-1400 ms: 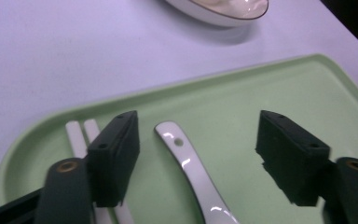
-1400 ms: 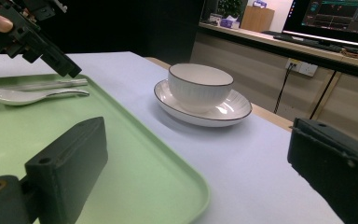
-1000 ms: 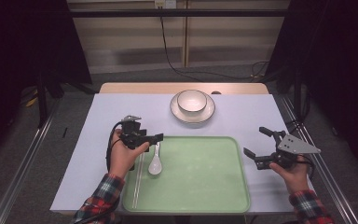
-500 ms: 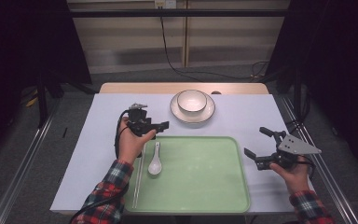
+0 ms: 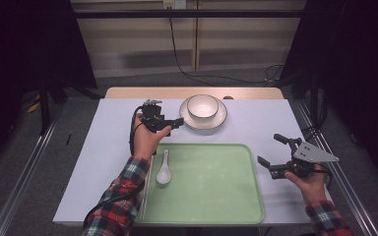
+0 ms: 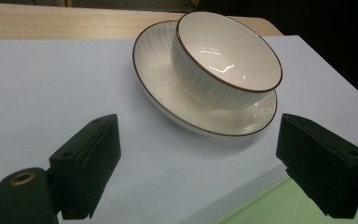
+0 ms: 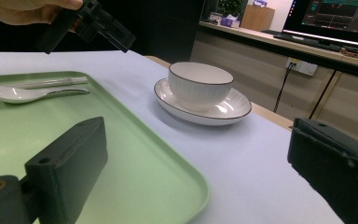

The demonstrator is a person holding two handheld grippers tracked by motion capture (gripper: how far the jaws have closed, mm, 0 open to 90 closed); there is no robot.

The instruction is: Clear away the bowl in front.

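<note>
L gripper (image 5: 170,124) moved toward white, brown-rimmed bowl (image 5: 203,106).

The high view looks forward and down from above the near edge of the tabletop (image 5: 103,147), taking in its whole surface. The left gripper view sits low and close, facing the bowl (image 6: 226,65) on its plate (image 6: 168,88) near the far edge. The right gripper view looks from the right edge across the tray (image 7: 135,158) toward the same bowl and plate.
</note>
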